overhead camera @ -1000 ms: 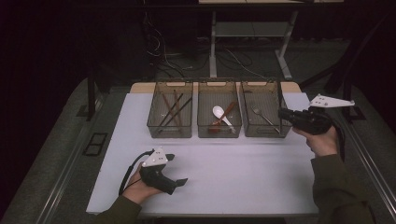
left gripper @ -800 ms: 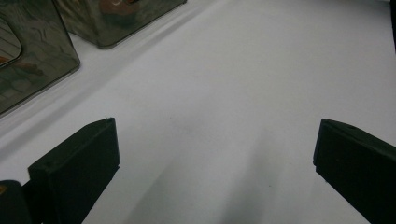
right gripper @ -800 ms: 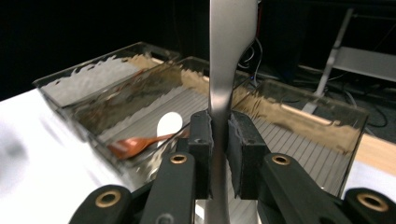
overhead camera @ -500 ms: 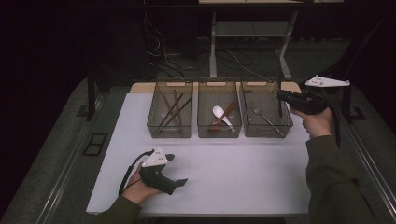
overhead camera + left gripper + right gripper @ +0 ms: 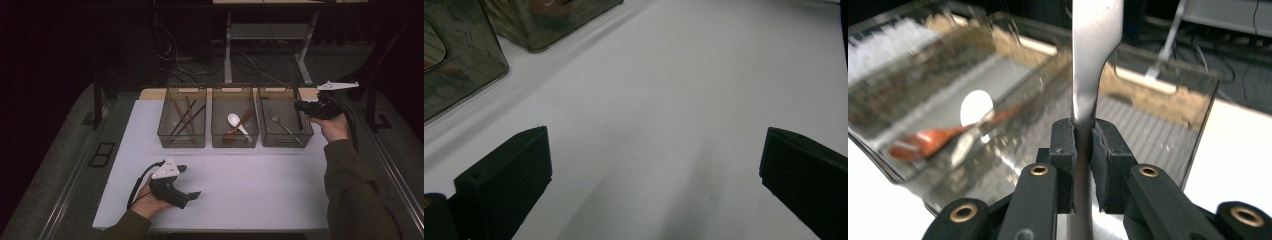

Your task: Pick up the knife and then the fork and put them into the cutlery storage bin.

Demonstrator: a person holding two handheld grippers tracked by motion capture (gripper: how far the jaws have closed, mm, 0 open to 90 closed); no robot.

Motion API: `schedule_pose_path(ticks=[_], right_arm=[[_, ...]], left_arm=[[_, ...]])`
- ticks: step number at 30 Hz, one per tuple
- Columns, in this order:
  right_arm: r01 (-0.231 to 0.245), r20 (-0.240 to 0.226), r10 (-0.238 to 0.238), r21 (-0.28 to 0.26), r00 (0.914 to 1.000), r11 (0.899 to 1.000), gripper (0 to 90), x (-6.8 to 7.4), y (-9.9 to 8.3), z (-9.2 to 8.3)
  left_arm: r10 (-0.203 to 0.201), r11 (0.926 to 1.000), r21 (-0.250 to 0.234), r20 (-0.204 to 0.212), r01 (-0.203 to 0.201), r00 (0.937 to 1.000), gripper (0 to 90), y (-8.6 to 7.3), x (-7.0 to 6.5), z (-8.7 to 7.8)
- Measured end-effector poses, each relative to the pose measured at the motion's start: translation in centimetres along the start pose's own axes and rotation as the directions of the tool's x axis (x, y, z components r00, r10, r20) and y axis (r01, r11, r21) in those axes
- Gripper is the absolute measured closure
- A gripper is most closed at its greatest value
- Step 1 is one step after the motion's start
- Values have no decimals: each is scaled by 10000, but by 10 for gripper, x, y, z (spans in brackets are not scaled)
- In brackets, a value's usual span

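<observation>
My right gripper [image 5: 1083, 145] is shut on the flat silver handle of a metal utensil [image 5: 1095, 50], which rises straight up between the pads; its working end is hidden. In the high view this gripper [image 5: 302, 107] hangs at the right rim of the right-hand clear bin [image 5: 305, 135], where a metal spoon [image 5: 282, 125] lies. My left gripper [image 5: 189, 181] rests on the white table [image 5: 260, 185] near the front, jaws wide apart. In its own view the left gripper [image 5: 654, 165] has only bare table between its pads [image 5: 504, 170].
Three clear bins stand in a row at the back of the table. The left bin [image 5: 165, 135] holds brown chopsticks [image 5: 182, 117]. The middle bin [image 5: 235, 142] holds a white spoon [image 5: 235, 120] and a wooden spoon [image 5: 242, 122]. Dark floor, cables and desk legs lie beyond.
My right gripper, still shut on the metal utensil, has moved away from the person and leftward to the right bin's rim. The left gripper has stayed put.
</observation>
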State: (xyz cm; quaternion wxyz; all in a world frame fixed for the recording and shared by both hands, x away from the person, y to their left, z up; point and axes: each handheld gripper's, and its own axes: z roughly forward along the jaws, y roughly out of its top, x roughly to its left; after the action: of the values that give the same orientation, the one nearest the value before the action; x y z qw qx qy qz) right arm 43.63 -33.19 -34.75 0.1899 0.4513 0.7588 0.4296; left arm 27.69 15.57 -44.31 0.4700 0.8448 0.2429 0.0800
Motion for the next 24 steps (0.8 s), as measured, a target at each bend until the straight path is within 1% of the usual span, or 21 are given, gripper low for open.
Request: schedule_pose_path(ticks=[3, 5, 10, 14, 16, 17, 18, 21, 24], right_arm=[[-21, 47, 19, 533, 10000, 9986, 796, -3, -3, 6], [-113, 124, 103, 815, 9999, 9966, 797, -4, -5, 9], [-71, 148, 50, 1420, 9999, 9898, 796, -5, -8, 15], [-52, 287, -6, 2009, 9996, 9796, 797, -5, -10, 22], [-128, 320, 55, 2324, 9995, 9725, 796, -6, -11, 25], [-111, 300, 39, 2421, 9995, 9702, 796, -7, -12, 27], [-198, 314, 122, 2560, 9994, 9665, 796, -7, -13, 29], [-193, 371, 89, 2898, 9993, 9569, 796, -7, -15, 34], [-180, 276, 97, 3177, 9996, 9480, 796, -7, -16, 39]], left_arm=[[1, 10000, 4, -2, -1, 10000, 0, 0, 0, 0], [-1, 10000, 2, -1, 1, 10000, 0, 0, 0, 0], [-9, 10000, 0, 3, 9, 10000, 0, 0, 0, 0], [-7, 10000, -3, 7, 7, 10000, 0, 0, 0, 0], [-4, 10000, 2, 12, 4, 10000, 0, 0, 0, 0], [-8, 10000, 0, 13, 8, 10000, 0, 0, 0, 0], [-10, 10000, 3, 12, 10, 10000, 0, 0, 0, 0], [-14, 10000, 2, 14, 14, 10000, 0, 0, 0, 0], [-14, 10000, 9, 13, 14, 10000, 0, 0, 0, 0]])
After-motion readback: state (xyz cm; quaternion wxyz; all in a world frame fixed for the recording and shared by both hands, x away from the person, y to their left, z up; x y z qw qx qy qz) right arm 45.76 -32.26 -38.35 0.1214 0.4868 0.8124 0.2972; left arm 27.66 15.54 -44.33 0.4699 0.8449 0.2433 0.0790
